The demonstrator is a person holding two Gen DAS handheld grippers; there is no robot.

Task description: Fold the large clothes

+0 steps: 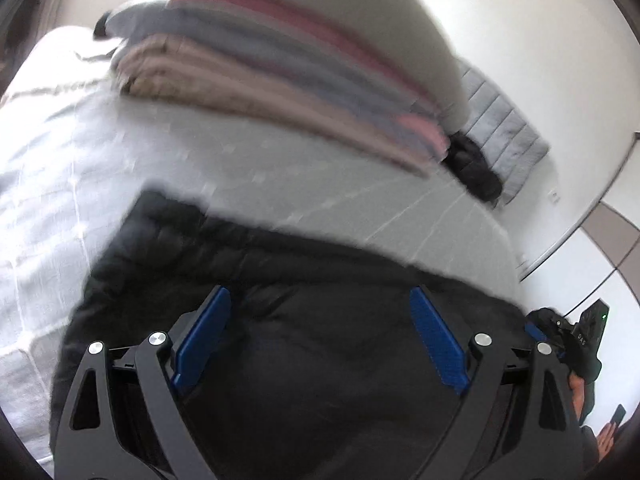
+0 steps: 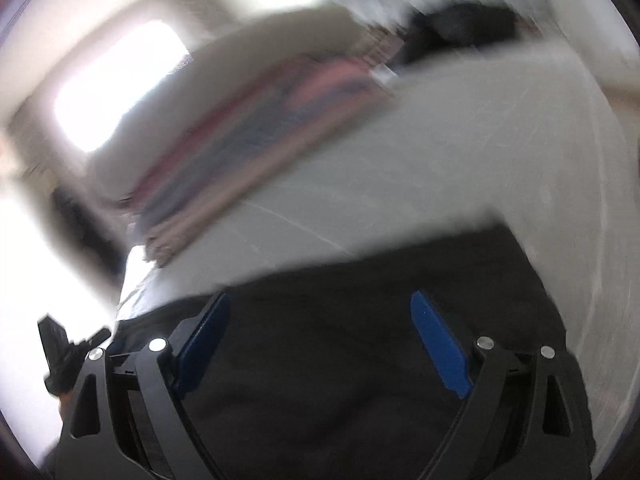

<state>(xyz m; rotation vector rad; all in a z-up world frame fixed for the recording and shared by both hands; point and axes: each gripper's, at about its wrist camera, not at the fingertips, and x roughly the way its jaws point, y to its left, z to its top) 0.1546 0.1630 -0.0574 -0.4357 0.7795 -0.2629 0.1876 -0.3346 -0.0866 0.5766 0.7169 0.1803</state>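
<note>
A white-covered bed (image 1: 60, 168) fills the room. The black jacket (image 1: 300, 360) lies at its near edge, under both tools. The left gripper (image 1: 320, 336) and right gripper (image 2: 320, 336) gape wide, holding nothing. A folded stack (image 1: 260, 60) sits farther back. Next, I'd guess, each must pinch a jacket edge.

Left gripper (image 1: 320, 300) points down at a slant, blue pads (image 1: 436, 340) spread wide with nothing pinched between them. Right gripper (image 2: 320, 304) is angled down too, jaws wide apart and empty. In the left wrist view, the right hand (image 1: 578, 390) shows at four o'clock.
</note>
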